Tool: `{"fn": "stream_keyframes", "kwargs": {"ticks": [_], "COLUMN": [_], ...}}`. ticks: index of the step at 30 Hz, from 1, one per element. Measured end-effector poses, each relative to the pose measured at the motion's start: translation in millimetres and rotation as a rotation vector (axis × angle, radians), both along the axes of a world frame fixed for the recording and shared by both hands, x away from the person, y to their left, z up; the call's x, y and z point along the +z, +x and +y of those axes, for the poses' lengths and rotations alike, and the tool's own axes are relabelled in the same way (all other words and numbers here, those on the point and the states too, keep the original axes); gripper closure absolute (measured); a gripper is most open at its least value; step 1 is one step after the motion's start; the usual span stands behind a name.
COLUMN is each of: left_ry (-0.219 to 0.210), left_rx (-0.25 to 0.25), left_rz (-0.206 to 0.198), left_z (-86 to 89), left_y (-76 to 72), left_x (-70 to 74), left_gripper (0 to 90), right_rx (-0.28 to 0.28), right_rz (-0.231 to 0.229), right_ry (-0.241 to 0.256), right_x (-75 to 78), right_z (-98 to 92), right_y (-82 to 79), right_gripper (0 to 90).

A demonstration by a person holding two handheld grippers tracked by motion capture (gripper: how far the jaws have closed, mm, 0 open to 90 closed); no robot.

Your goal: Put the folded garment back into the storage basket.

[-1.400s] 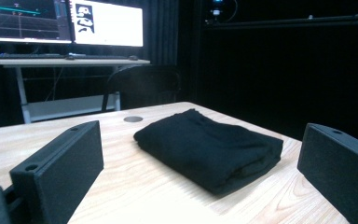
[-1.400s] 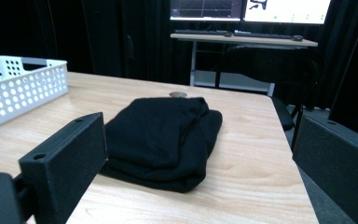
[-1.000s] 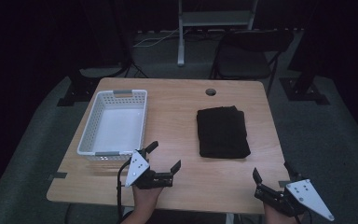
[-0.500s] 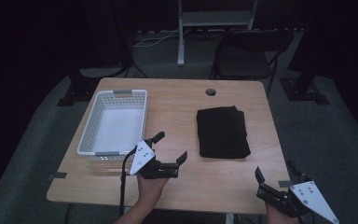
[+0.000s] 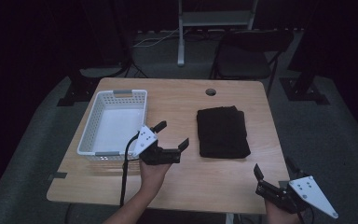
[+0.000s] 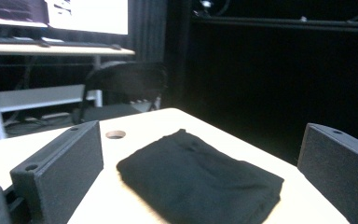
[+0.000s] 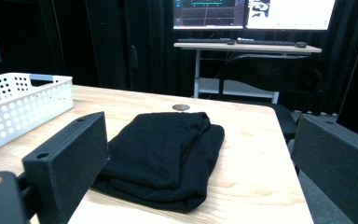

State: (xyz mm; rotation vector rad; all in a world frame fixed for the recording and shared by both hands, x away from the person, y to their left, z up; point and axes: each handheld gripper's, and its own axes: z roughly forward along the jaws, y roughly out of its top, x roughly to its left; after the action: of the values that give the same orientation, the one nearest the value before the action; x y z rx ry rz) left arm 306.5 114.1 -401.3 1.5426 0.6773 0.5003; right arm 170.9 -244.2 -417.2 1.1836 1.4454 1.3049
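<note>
A folded black cloth (image 5: 222, 132) lies flat on the right half of the wooden table (image 5: 177, 105); it also shows as the black cloth (image 6: 198, 179) and black cloth (image 7: 163, 151) in the two gripper views. My left gripper (image 5: 171, 134) hovers open just left of the cloth, its jaws pointing toward it with nothing between them. My right gripper (image 5: 274, 169) is open at the table's front right corner, below the cloth. A white perforated basket (image 5: 114, 124) stands empty on the left half of the table.
A round cable hole (image 5: 210, 92) sits near the table's far edge. A dark chair (image 5: 247, 56) and a desk frame (image 5: 214, 18) stand beyond the table. Monitors on a desk (image 7: 247, 46) show in the right gripper view. Bare wood lies between basket and cloth.
My left gripper has moved forward and to the right, closer to the black cloth. The right gripper has drifted slightly at the front right corner.
</note>
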Motion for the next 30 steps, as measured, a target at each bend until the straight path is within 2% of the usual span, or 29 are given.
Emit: {"fn": "stream_keyframes", "kwargs": {"ticks": [3, 11, 12, 14, 17, 20, 23, 26, 30], "left_ry": [0.026, 0.027, 0.016, 0.014, 0.022, 0.037, 0.042, 0.049, 0.044], "left_rx": [-0.009, -0.003, -0.001, 0.002, -0.001, 0.01, 0.02, 0.019, 0.017], "left_rz": [0.005, 0.016, 0.036, 0.048, 0.06, 0.092, 0.115, 0.115, 0.113], "left_z": [-5.4, -11.7, -12.9, -14.9, -17.0, -20.6, -24.2, -27.5, -29.5], "left_y": [4.9, 14.0, 18.0, 21.8, 25.3, 32.2, 36.8, 39.9, 44.4], "left_x": [3.0, 7.0, 6.1, 3.9, 1.5, -1.0, -0.8, -0.4, -0.2], "left_gripper": [0.6, 0.6, 0.6, 0.7, 0.7, 0.6, 0.7, 0.7, 0.7], "right_rx": [0.014, 0.023, 0.023, 0.026, 0.029, 0.037, 0.081, 0.1, 0.088], "right_rz": [0.012, 0.023, 0.023, 0.03, 0.038, 0.046, 0.049, 0.068, 0.073], "right_ry": [-0.006, -0.005, -0.005, -0.002, -0.005, -0.004, 0.011, -0.007, -0.018], "right_x": [1.0, 0.5, 0.5, 0.4, -0.4, -1.7, -3.1, -4.5, -5.4], "right_z": [2.1, 4.1, 4.1, 5.0, 6.1, 6.7, 6.5, 9.9, 12.4], "right_y": [2.8, 6.5, 6.5, 8.6, 11.0, 13.1, 16.1, 19.3, 19.8], "right_gripper": [3.5, 3.5, 3.5, 3.5, 3.5, 3.6, 3.6, 3.5, 3.5]}}
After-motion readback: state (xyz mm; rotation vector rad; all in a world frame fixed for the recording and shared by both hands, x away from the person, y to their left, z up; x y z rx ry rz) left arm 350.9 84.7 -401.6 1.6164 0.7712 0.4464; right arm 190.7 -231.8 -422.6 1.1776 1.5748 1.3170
